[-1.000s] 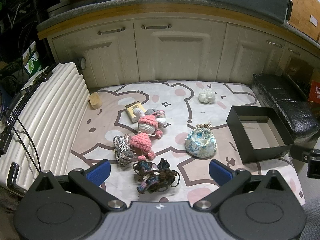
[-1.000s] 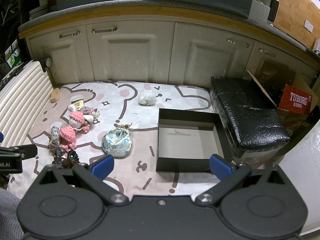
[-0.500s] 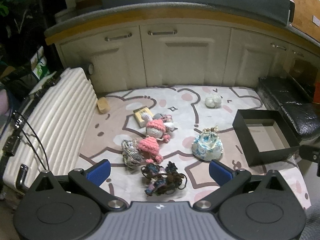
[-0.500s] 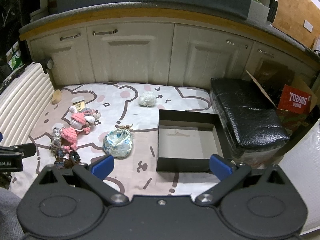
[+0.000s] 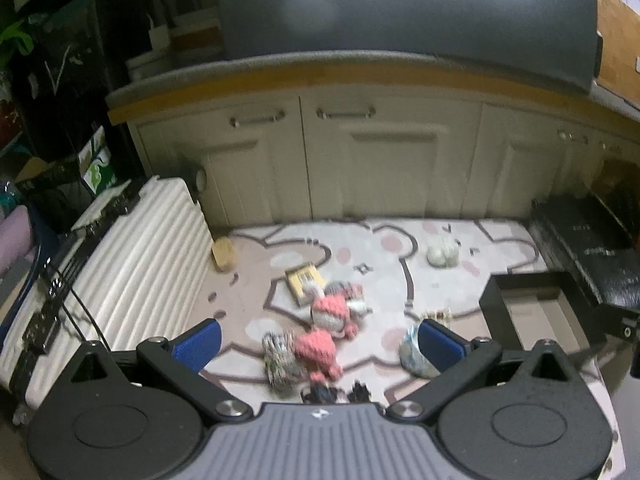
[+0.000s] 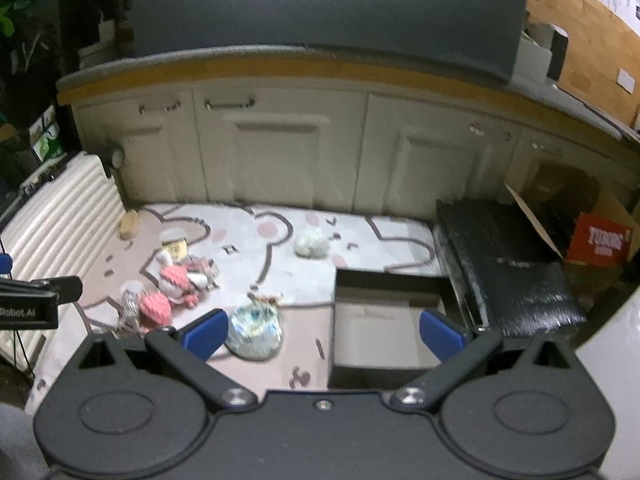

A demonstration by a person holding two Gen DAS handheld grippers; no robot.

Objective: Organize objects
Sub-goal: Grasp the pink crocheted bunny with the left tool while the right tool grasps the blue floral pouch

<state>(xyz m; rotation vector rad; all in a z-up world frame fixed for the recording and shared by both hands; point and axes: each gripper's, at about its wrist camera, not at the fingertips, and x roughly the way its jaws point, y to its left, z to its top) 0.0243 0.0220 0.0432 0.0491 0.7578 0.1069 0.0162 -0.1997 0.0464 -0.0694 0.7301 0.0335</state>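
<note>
— Left of the black box (image 6: 384, 332), what lies on the mat (image 6: 280, 236)?
— The floral pouch (image 6: 256, 330) just beside it, pink crochet dolls (image 5: 322, 334) farther left.
— Your tongs?
— My left gripper (image 5: 320, 340) and right gripper (image 6: 324, 330) both gape, holding nothing, above the mat.

home kitchen floor, cream cabinets (image 6: 276, 152) under grey countertop (image 6: 240, 60), cartoon play mat (image 5: 384, 256) with crochet toys (image 5: 320, 344), white suitcase (image 5: 132, 256), beer carton (image 6: 604, 240), cluttered shelves left
</note>
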